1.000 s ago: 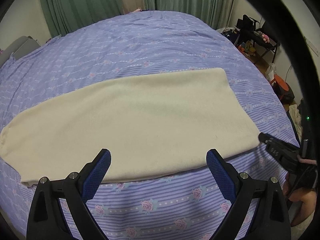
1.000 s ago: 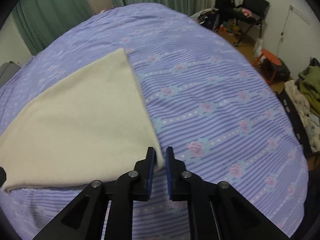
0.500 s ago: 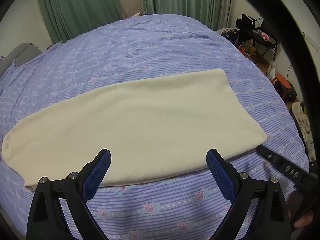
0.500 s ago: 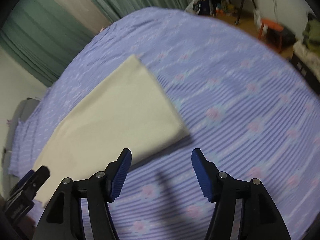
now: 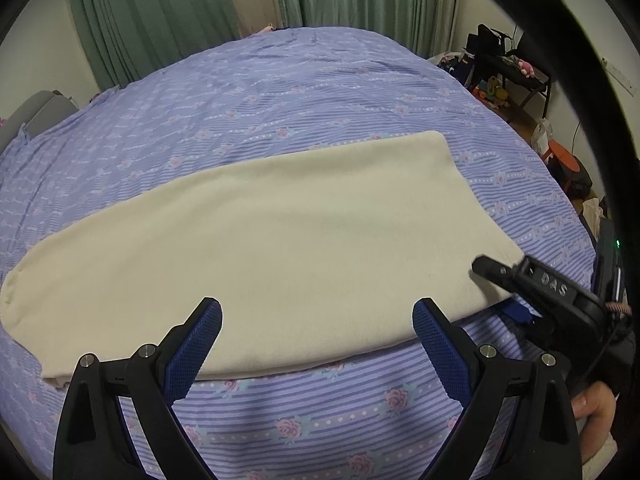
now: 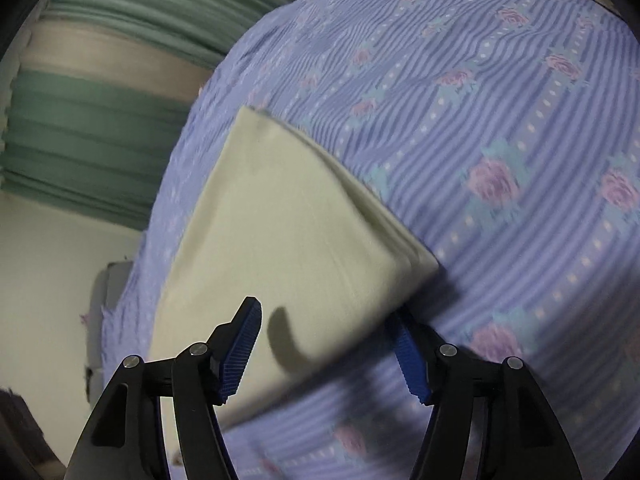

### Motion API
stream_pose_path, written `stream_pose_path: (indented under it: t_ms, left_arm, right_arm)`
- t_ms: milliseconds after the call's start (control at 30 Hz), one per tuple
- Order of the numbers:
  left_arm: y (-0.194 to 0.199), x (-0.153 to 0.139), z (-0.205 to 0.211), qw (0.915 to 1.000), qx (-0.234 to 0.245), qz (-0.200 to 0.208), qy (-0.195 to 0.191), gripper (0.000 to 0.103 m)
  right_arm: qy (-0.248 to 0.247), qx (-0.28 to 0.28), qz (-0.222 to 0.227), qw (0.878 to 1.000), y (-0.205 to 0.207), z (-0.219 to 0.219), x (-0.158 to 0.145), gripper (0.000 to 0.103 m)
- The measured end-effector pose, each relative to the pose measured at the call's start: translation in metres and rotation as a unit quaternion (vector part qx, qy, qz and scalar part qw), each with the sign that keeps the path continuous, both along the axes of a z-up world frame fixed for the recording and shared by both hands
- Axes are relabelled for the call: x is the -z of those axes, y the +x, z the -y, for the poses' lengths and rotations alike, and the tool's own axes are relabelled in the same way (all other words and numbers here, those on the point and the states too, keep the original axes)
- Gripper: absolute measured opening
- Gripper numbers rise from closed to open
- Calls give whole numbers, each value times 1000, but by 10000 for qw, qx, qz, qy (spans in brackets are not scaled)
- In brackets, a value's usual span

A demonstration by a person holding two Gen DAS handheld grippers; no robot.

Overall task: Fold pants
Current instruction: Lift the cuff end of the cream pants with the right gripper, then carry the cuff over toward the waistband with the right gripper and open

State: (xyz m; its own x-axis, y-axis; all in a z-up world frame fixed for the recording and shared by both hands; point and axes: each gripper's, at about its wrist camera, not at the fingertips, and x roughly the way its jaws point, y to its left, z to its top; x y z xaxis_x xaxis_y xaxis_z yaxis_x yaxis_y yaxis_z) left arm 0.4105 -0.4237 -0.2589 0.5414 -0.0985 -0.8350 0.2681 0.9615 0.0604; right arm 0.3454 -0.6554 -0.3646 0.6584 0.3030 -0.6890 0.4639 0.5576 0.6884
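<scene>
Cream pants [image 5: 288,236], folded into one long strip, lie flat across the purple flowered bedspread [image 5: 280,92]. My left gripper [image 5: 316,312] hovers open over the strip's near edge, nothing between its fingers. My right gripper [image 5: 500,292] sits rolled at the strip's near right corner. Its jaws are opening, one finger above the cloth and the blue pad of the other below the edge. In the right wrist view the pants [image 6: 288,232] corner lies between the right gripper [image 6: 326,348] fingers [image 6: 244,344], and the pads do not press on it.
Green curtains [image 5: 168,20] hang behind the bed. A dark chair and shelf with clutter [image 5: 504,76] and an orange stool [image 5: 564,160] stand on the floor to the right. A grey cushion [image 5: 36,112] shows at far left. A person's hand [image 5: 592,404] holds the right gripper.
My right gripper went from shut to open, rolled over and sank to the pants' near right corner, which now lies between its jaws. The left gripper stayed put and open.
</scene>
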Motion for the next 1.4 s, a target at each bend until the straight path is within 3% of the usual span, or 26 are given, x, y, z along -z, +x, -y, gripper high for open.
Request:
stream_pose_path:
  t_ms: [200, 267, 400, 533, 800, 900, 933, 1033, 1200, 1400]
  left_arm:
    - [5, -2, 4, 10000, -36, 26, -61, 97]
    - [6, -5, 2, 9999, -52, 72, -99, 97]
    - [10, -6, -3, 9997, -149, 49, -175, 97]
    - [10, -5, -5, 9997, -209, -1, -149, 97]
    - [9, -9, -20, 9996, -249, 67, -63, 98]
    - [15, -12, -31, 9992, -367, 98, -115, 97]
    - [17, -14, -36, 9990, -427, 101, -128, 97]
    - [20, -20, -52, 9981, -574, 103, -194, 97]
    - [20, -34, -94, 9959, -841, 149, -281, 97]
    - [23, -55, -167, 9880, -1416, 85, -611, 97]
  right_arm:
    - [-288, -173, -96, 9994, 20, -7, -8, 68]
    - [-263, -109, 244, 9993, 20, -5, -27, 64]
    - [-833, 52, 660, 9943, 17, -7, -58, 64]
    - [-841, -231, 176, 9960, 39, -9, -35, 63]
    - [-676, 220, -10, 9975, 55, -1, -30, 45]
    - [-883, 72, 37, 9961, 72, -7, -41, 25]
    - [-1021, -56, 30, 9948, 75, -10, -46, 24]
    - [-1589, -278, 74, 9869, 74, -28, -71, 21]
    - [-2311, -726, 506, 9689, 74, -68, -129, 21]
    - [-2994, -1567, 1059, 9352, 93, -153, -194, 21]
